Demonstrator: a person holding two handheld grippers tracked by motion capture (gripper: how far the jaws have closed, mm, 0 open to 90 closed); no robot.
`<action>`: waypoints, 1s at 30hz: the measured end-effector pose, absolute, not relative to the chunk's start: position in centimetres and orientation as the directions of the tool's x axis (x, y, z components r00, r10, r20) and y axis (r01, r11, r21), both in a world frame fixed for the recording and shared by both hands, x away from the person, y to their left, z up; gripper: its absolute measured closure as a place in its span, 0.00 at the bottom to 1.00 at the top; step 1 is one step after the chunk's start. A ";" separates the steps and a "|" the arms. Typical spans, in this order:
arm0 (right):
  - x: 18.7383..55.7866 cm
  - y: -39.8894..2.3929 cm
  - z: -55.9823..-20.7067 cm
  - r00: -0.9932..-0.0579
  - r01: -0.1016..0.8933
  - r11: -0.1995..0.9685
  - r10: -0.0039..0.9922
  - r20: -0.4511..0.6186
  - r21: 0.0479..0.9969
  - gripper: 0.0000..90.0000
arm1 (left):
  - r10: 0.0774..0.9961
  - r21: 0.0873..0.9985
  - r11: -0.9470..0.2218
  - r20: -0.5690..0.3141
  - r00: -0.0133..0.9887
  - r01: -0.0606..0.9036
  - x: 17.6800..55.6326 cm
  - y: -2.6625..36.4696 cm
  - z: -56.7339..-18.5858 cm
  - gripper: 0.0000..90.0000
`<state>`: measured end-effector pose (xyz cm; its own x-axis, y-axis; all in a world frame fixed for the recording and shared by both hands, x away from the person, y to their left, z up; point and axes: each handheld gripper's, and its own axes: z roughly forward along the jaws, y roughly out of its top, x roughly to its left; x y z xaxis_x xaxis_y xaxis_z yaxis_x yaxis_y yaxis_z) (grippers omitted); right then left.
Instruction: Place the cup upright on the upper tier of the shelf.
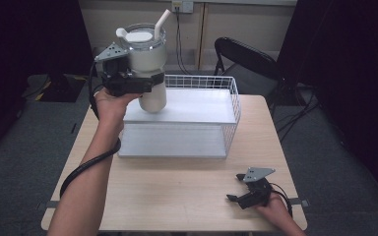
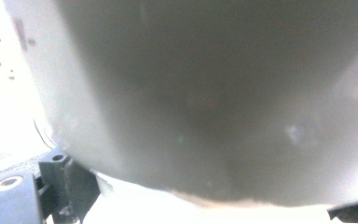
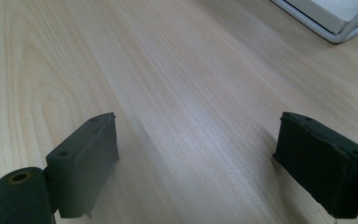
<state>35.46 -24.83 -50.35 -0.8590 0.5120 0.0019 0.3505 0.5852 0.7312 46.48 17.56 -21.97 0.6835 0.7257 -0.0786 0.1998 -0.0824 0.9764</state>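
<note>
Cup: one big white cup (image 1: 146, 59) with a clear lid and a white straw (image 1: 162, 22). It is up in the air, over the back left corner of the rack. It stands upright.
In the cup: cannot tell, the walls are white and the lid is on.
Left gripper: the left gripper (image 1: 140, 81) has its jaws clamped on the cup, around its middle. In the left gripper view the cup's white side (image 2: 205, 93) sits right up against the camera, blurry and very close.
Rack: one white wire rack (image 1: 231, 105) sits on the table, toward the back. It has a flat white shelf on top and a flat white floor below. Nothing lies on the shelf or on the floor of it.
Right gripper: the right gripper (image 1: 237, 189) rests low by the table's near right edge, well apart from the rack. Its jaws are wide apart with nothing between them. In the right gripper view, bare wood shows between the two black jaws, and a corner of the rack (image 3: 340, 23) shows at the top right.
Table: one light wood table (image 1: 177, 196).
Chair: one black chair (image 1: 246, 59) stands behind the table.
Count: one cup, one straw, one rack, two grippers, one chair.
</note>
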 end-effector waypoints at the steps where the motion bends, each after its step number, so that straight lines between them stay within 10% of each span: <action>1: 35.5 -24.8 -50.3 -0.859 0.350 0.585 0.512 0.002 0.731 0.14 | 0.725 0.976 -0.081 -0.082 0.683 0.202 46.6 17.5 -22.0 0.11; 30: 35.5 -24.8 -50.3 -0.859 0.351 0.585 0.512 0.003 0.731 0.14 | 0.737 0.972 -0.114 -0.057 0.673 0.207 48.8 15.7 -22.8 0.11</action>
